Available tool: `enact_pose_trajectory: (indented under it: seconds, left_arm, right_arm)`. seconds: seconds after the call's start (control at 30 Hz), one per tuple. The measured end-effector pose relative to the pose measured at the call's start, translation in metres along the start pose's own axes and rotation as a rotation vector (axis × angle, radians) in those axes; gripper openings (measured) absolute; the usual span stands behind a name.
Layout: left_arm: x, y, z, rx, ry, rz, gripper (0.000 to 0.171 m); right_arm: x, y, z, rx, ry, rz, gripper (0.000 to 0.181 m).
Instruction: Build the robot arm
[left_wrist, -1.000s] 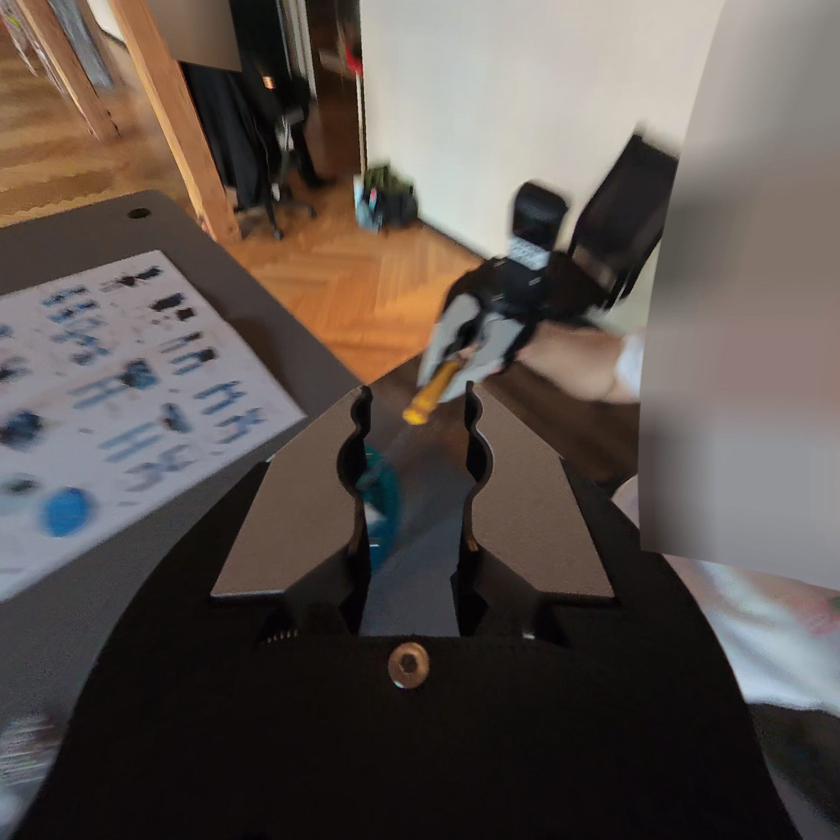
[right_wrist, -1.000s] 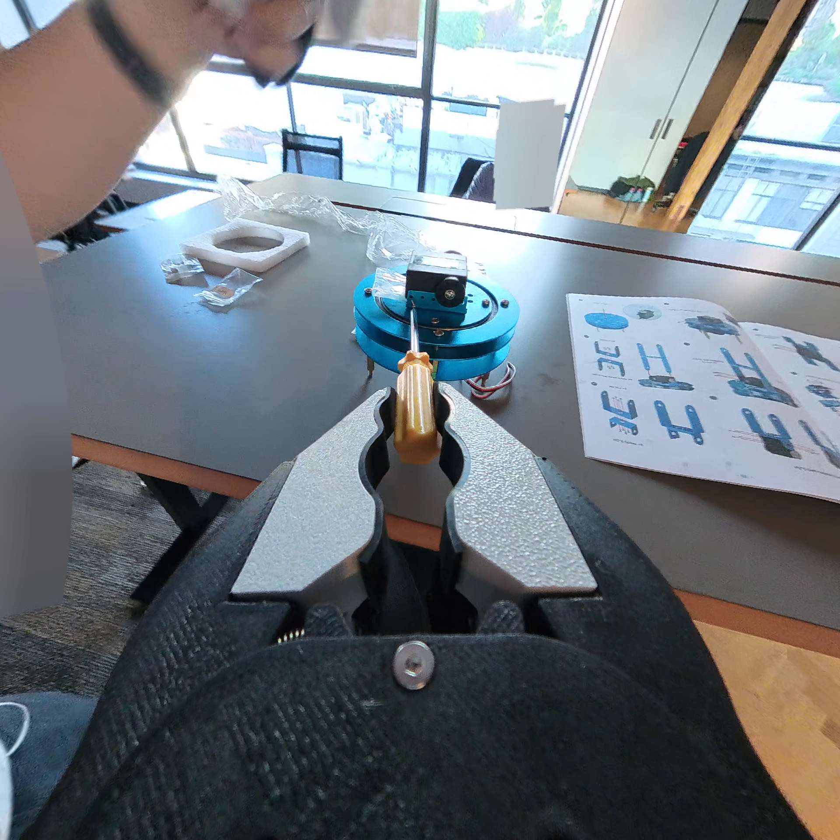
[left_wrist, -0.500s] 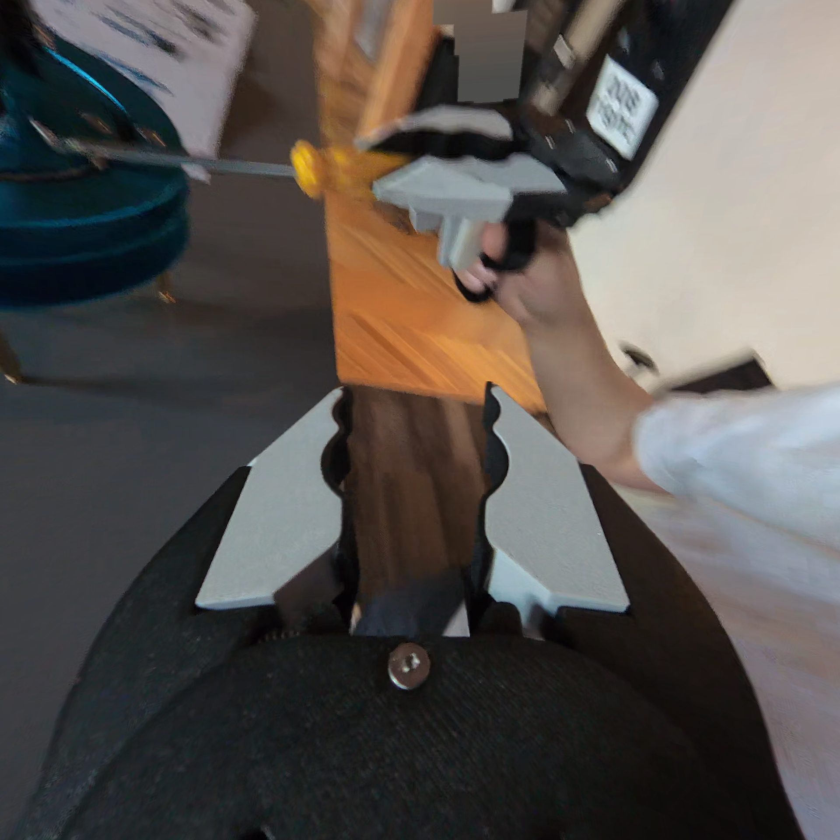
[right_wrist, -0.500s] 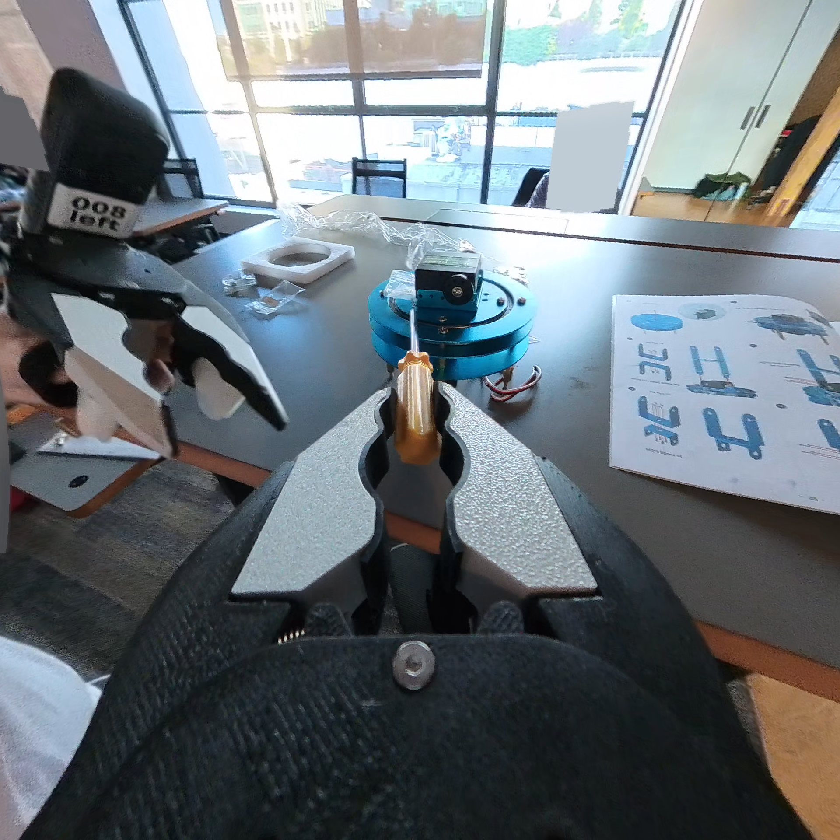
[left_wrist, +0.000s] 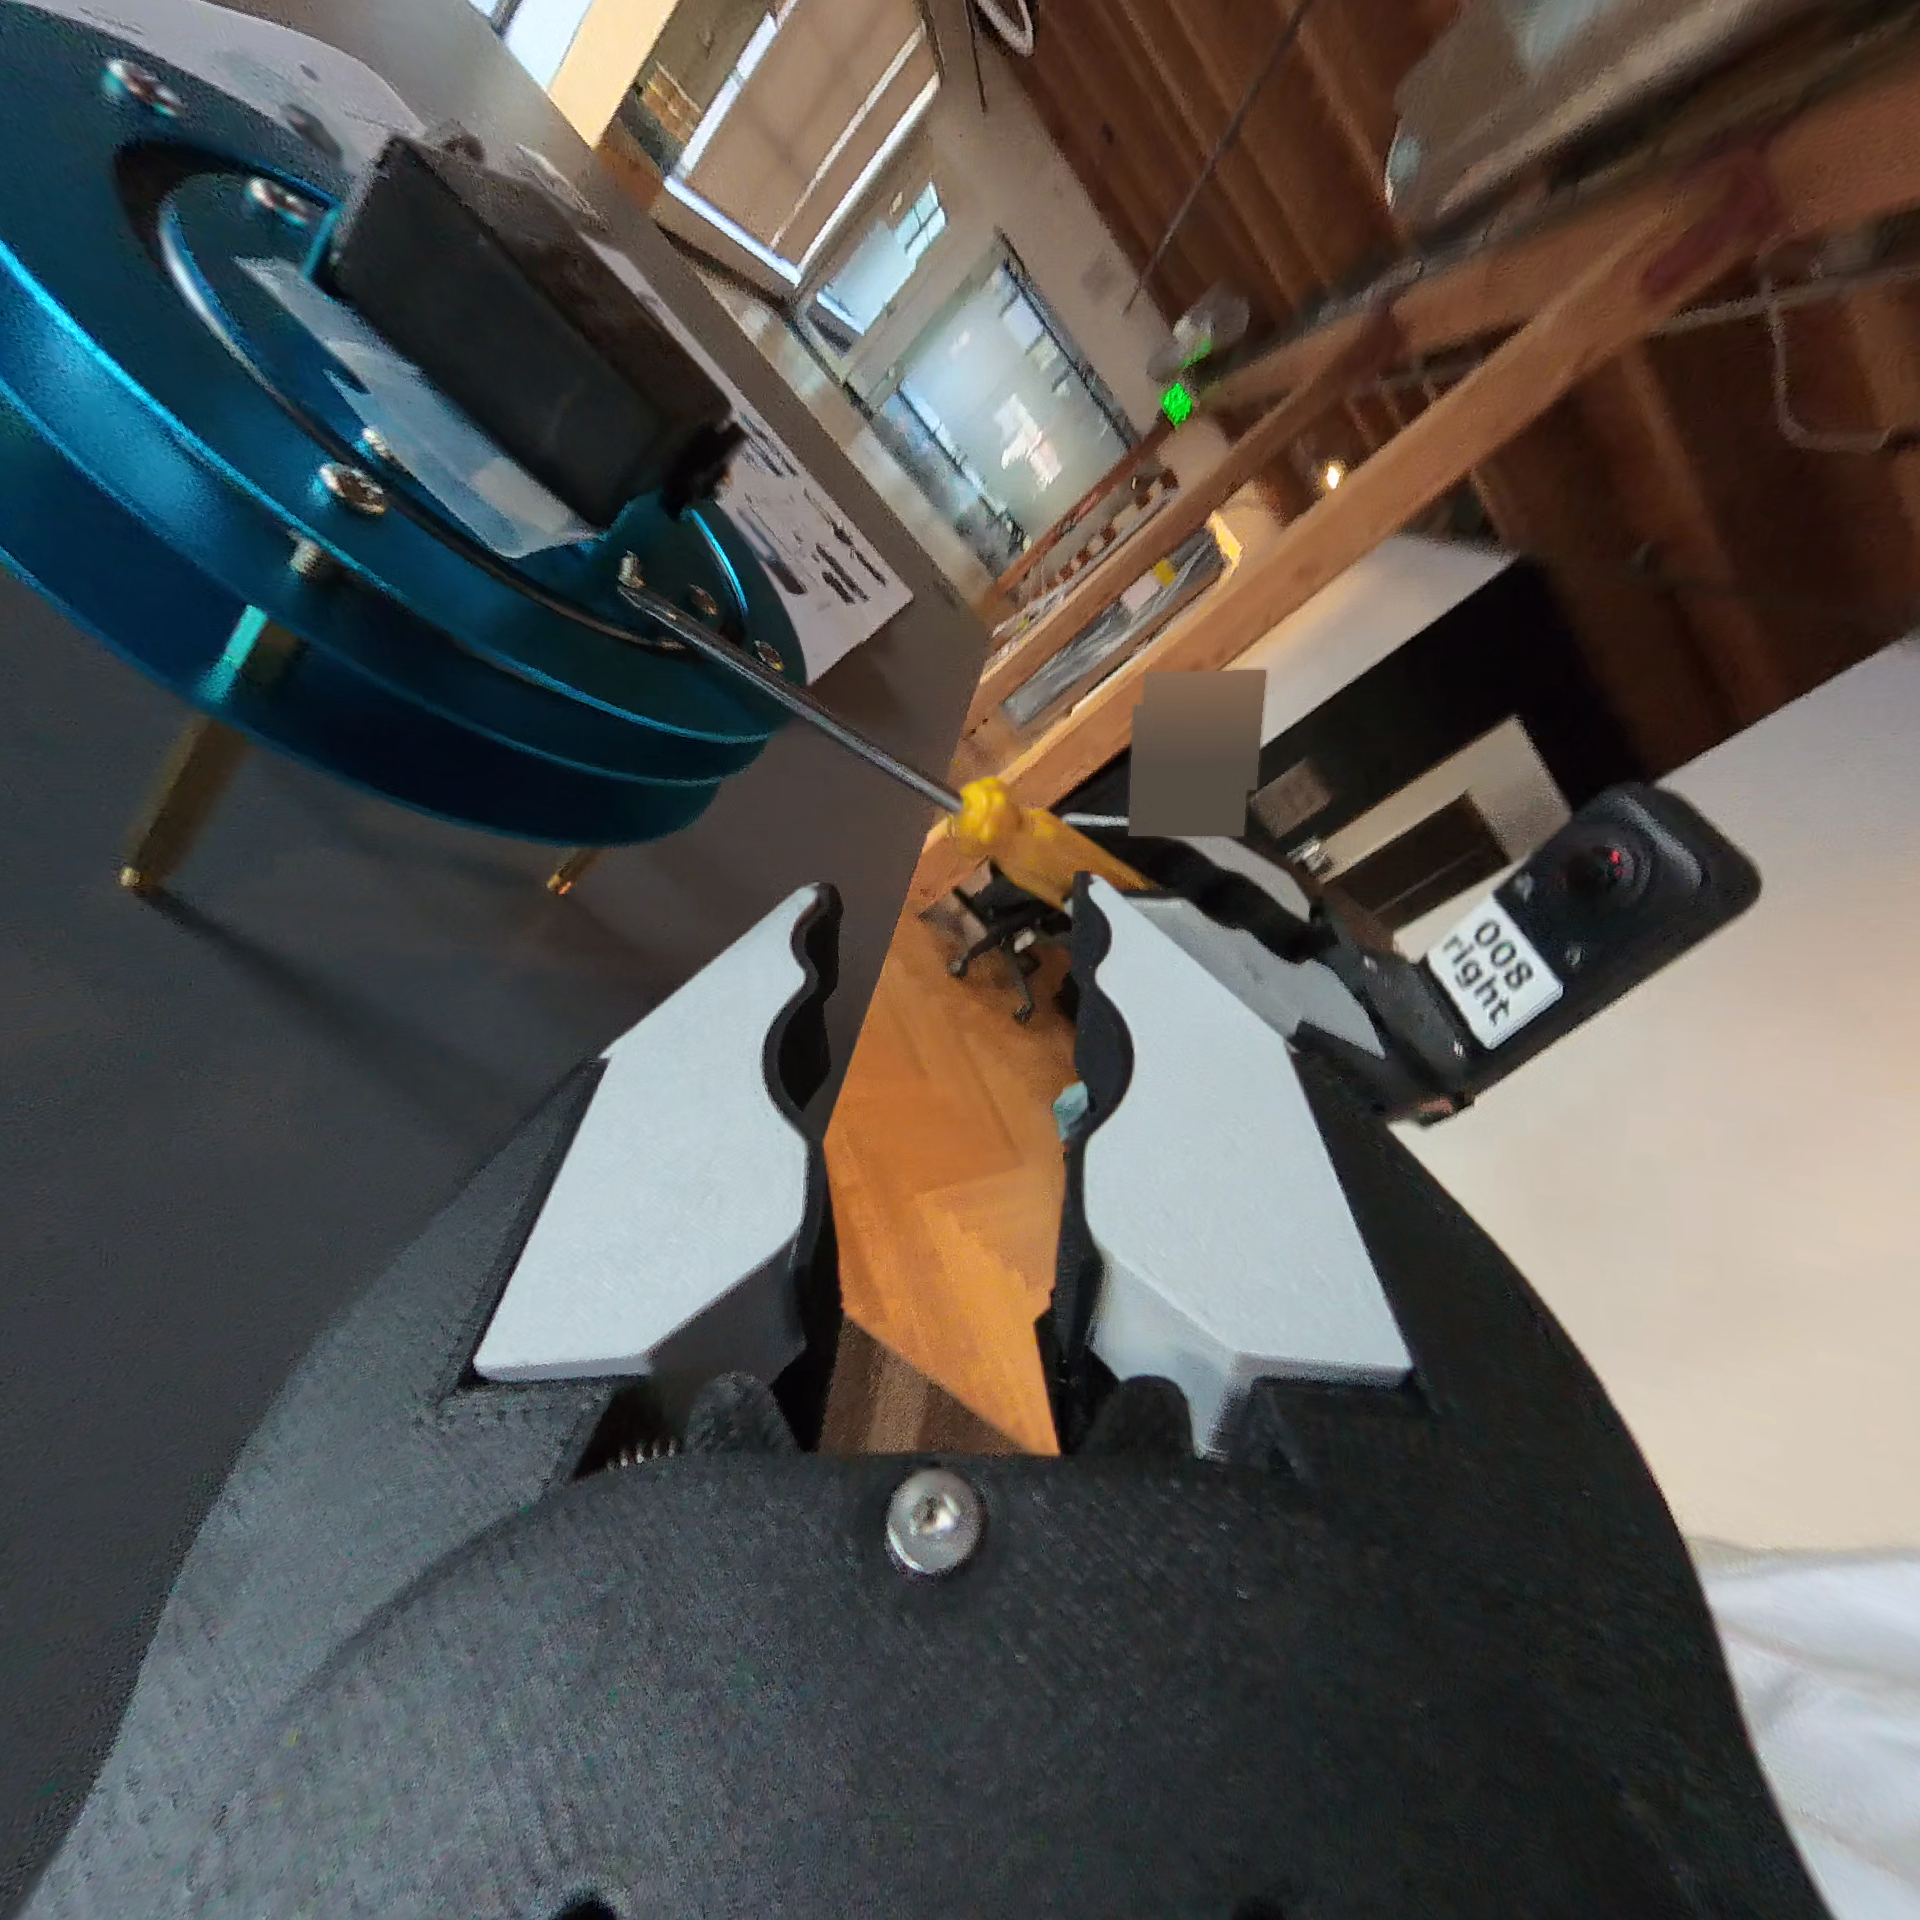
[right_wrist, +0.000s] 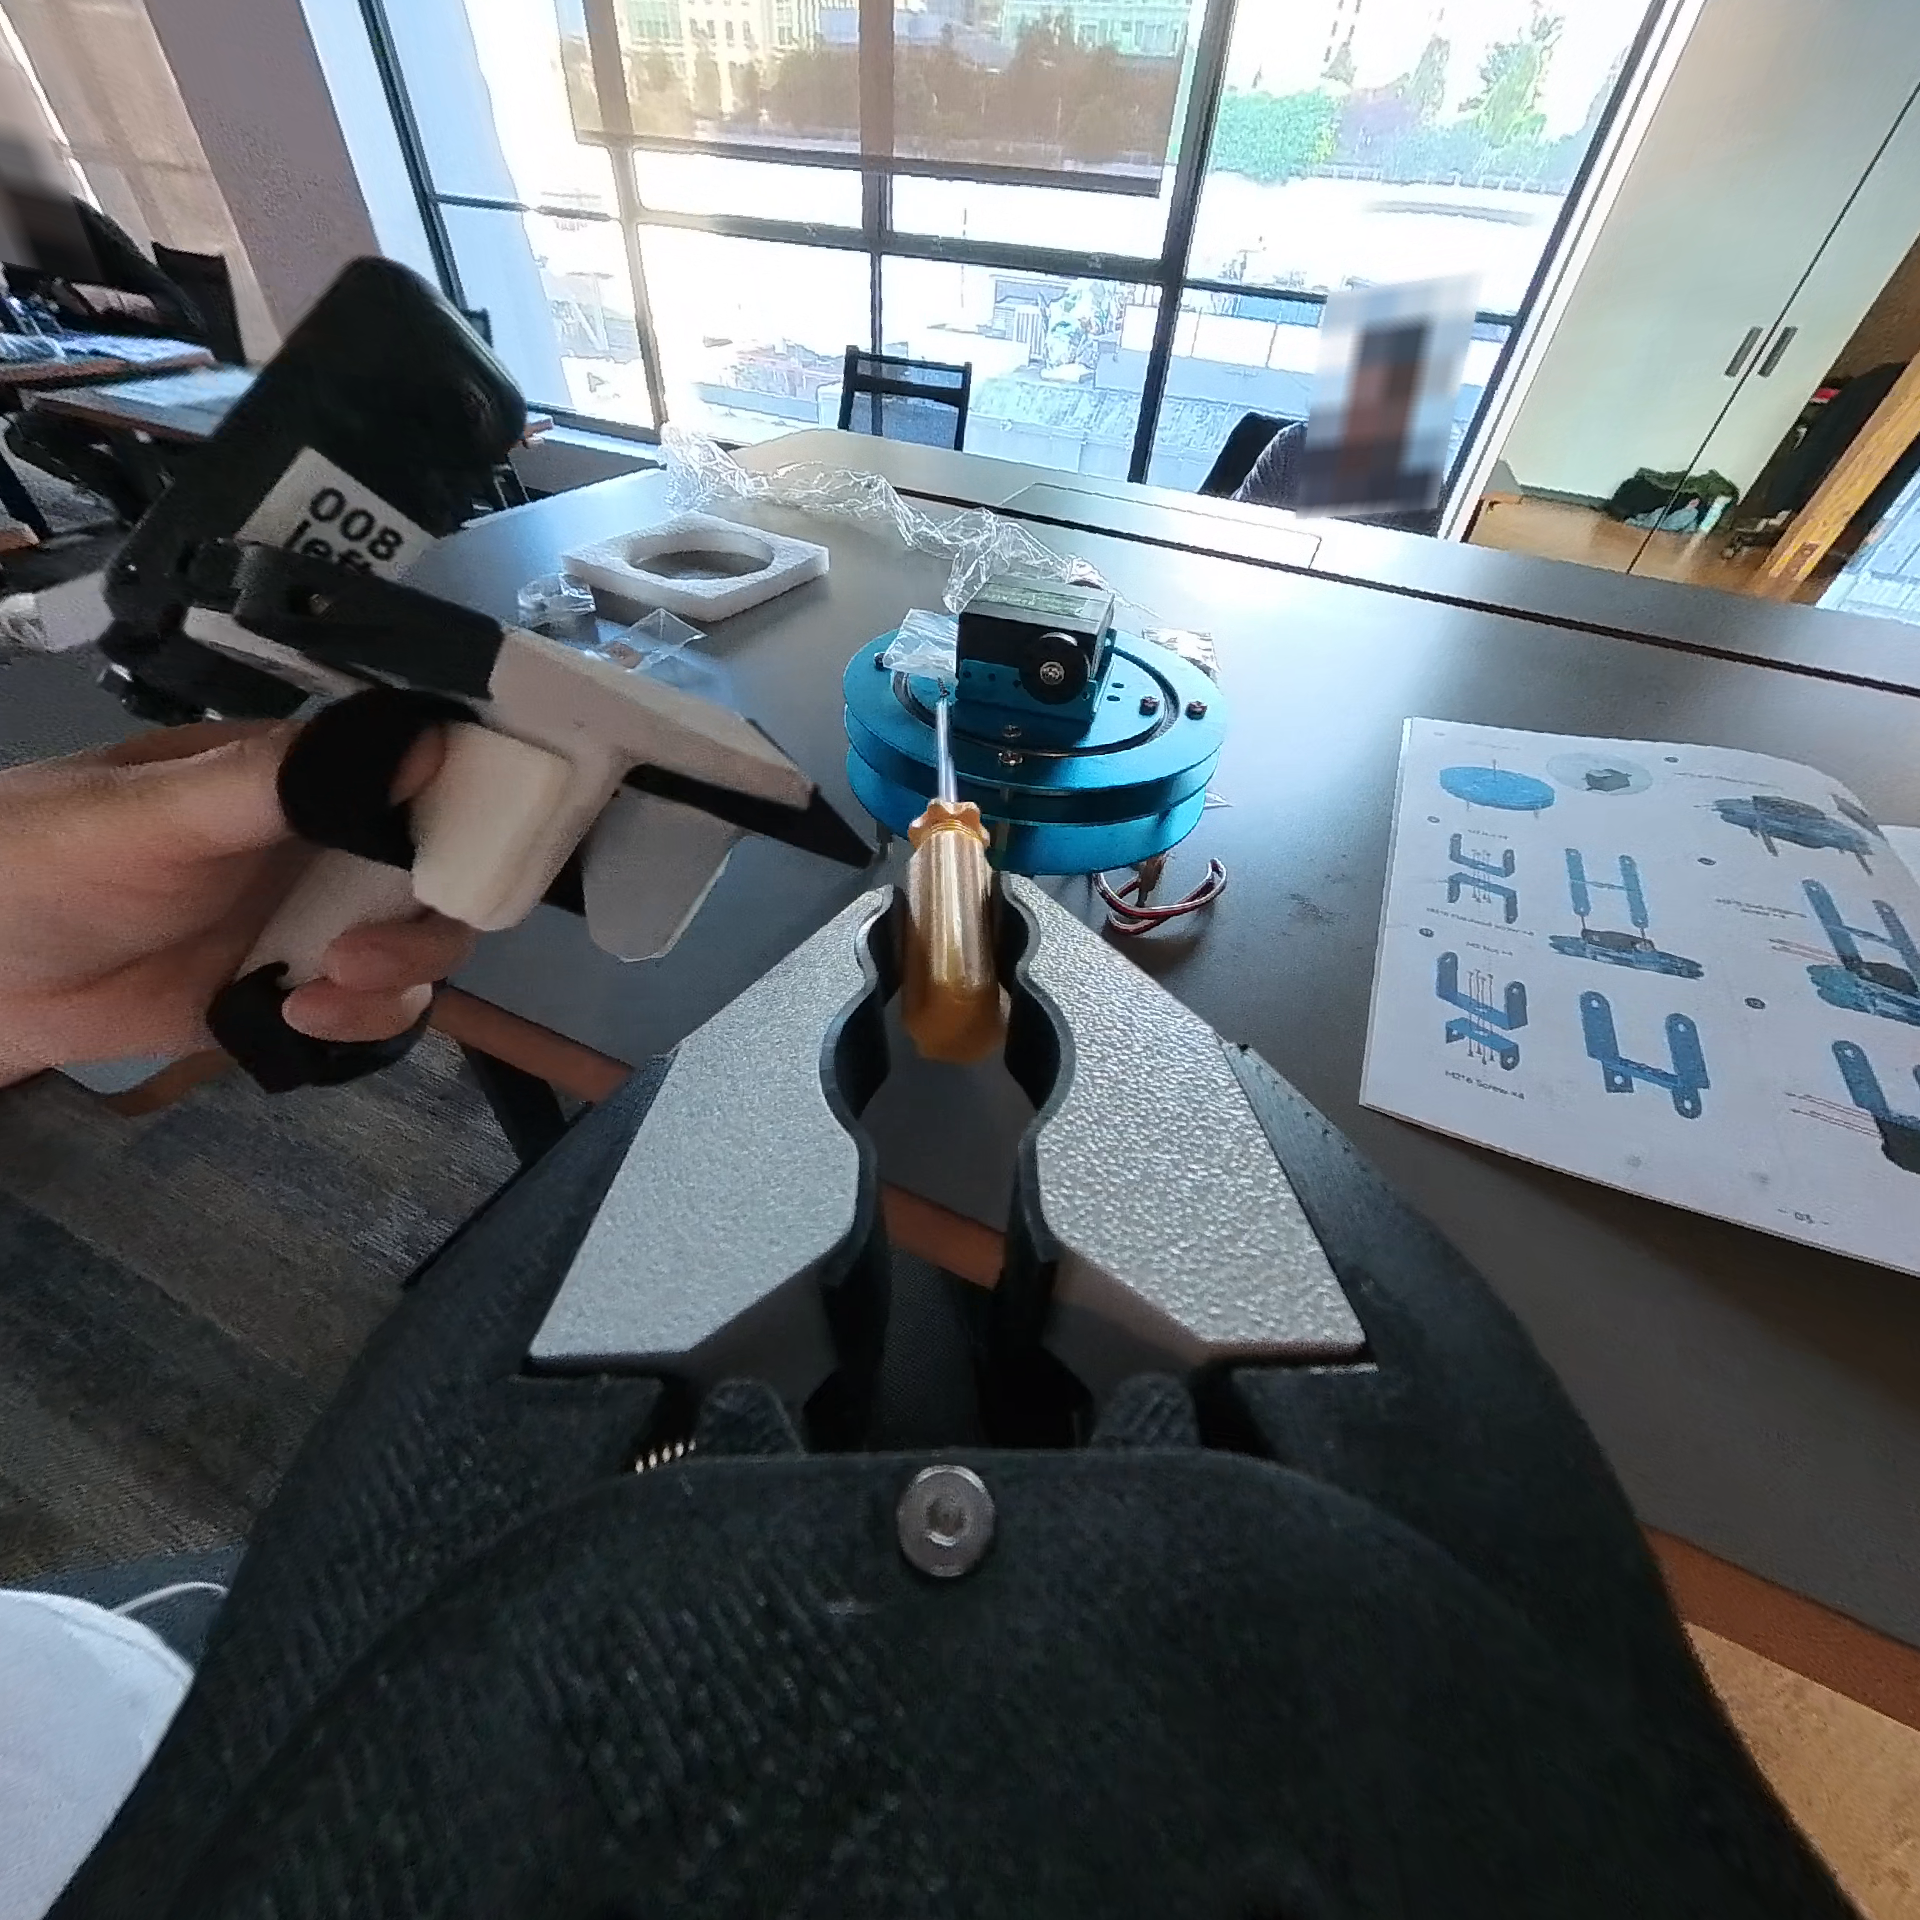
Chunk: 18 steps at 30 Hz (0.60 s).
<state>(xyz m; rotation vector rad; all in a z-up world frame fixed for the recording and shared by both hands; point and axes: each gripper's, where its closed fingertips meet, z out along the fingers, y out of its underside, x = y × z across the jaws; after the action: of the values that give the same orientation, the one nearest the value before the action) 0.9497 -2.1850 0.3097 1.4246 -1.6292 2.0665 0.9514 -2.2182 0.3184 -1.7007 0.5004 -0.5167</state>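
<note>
My right gripper (right_wrist: 940, 904) is shut on the yellow handle of a screwdriver (right_wrist: 951, 935). The screwdriver's thin shaft reaches forward, and its tip rests on top of a blue round base (right_wrist: 1039, 790), beside a black servo (right_wrist: 1034, 634) mounted there. My left gripper (left_wrist: 951, 904) is open and empty. It is rolled on its side, low over the dark table (left_wrist: 260, 1091). It shows in the right wrist view (right_wrist: 769, 842), held in a hand just left of the screwdriver handle. The left wrist view shows the blue base (left_wrist: 343, 665), the servo (left_wrist: 520, 343), the screwdriver (left_wrist: 790, 707) and the right gripper (left_wrist: 1174, 883).
A printed instruction sheet (right_wrist: 1662, 956) lies on the table to the right. A white foam ring (right_wrist: 696, 561), crumpled clear plastic (right_wrist: 883, 509) and small bags (right_wrist: 623, 634) lie behind the base. Red and white wires (right_wrist: 1164, 894) trail from under it. The table's front edge (right_wrist: 935, 1226) is close.
My left gripper has swung in from the left and rolled over, ending close beside the screwdriver and the blue base. My right gripper keeps hold of the screwdriver, its tip still on the base.
</note>
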Motion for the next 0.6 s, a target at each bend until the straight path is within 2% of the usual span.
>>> enact_pose_trajectory:
  seconds: [0.17,0.6]
  left_arm:
    - [-0.010,0.001,0.011,0.032,-0.039,-0.044,0.042]
    - [-0.002,-0.004,0.024,0.071,0.059,-0.115,0.035]
  right_arm:
    - [0.001,0.000,0.000,0.000,0.001,-0.040,0.015]
    - [0.003,-0.002,-0.003,0.006,0.002,-0.043,0.015]
